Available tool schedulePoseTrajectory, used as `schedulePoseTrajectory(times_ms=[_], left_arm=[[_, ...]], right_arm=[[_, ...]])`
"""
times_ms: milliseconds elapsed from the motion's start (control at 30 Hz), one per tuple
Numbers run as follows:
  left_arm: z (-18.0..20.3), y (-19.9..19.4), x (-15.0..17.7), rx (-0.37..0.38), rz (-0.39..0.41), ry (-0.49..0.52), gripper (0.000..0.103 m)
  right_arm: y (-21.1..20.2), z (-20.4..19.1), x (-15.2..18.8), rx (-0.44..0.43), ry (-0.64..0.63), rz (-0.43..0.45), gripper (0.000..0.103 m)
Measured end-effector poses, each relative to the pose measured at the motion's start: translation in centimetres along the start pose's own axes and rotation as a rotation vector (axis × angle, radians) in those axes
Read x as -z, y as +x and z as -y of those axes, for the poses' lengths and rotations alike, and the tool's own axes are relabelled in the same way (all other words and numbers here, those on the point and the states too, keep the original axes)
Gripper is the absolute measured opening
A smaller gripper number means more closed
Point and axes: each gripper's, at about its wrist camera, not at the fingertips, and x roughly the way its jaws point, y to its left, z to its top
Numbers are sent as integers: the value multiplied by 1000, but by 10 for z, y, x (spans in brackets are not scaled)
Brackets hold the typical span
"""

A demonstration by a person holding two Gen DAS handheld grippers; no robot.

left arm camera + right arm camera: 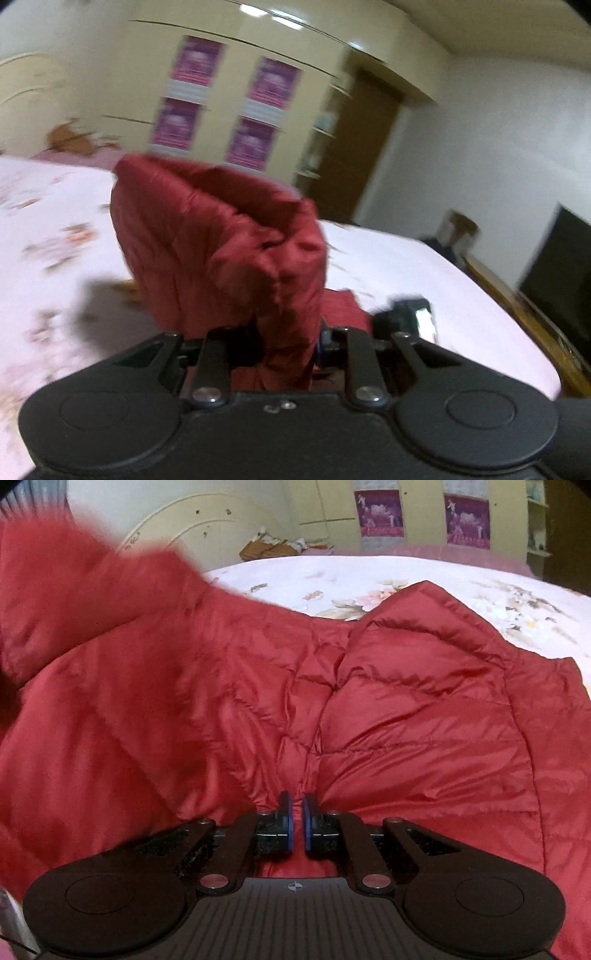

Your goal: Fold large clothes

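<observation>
Two grippers are clamped on a red padded jacket (369, 709) on the bed (369, 576): left gripper (286, 343) raises a bunched part for folding, right gripper (297, 819) pinches and anchors the spread body.

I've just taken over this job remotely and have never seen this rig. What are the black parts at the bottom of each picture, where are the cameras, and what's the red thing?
Each picture comes from a camera on a handheld gripper, looking forward along its two fingers; a person carries one in each hand. The black shapes are the grippers' own bodies.

In the left wrist view, the left gripper is shut on a bunched fold of the red padded jacket, lifted above the bed.

In the right wrist view, the right gripper is shut, pinching the same jacket, which lies spread over the floral bedsheet. The blur comes from movement.
</observation>
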Motion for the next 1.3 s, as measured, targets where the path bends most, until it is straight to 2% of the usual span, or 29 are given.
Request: schedulePoseTrajectory(times_ms=[100,333,433,600,733,833,867,900,967,1133,1300], left_arm=[[23,15,1,32,-30,32,23],[67,52,23,105,-94,96,22],[81,68,36,129,-133,115,22],[98,87,60,134,-185,177,22],[104,89,69,117,-223,238,25],[109,88,66,114,-235,263,36],[111,88,64,115,-238,268,45],[112,87,63,125,-242,268,60],[116,88,56,146,-248,262,74],[116,70,54,143,-235,236,75],[96,34,39,112,-181,174,80]], right_arm=[[-49,21,4,52,20,79,8],[-137,71,52,252,-3,108,8],[-148,88,70,276,24,87,8],[-141,106,88,291,83,57,8],[-157,124,89,258,182,83,8],[-176,130,82,251,223,128,8],[-182,133,78,242,241,144,8],[-188,134,75,232,259,162,8],[-201,136,67,210,270,196,8],[-219,136,53,168,265,236,8],[-209,124,50,139,234,231,9]])
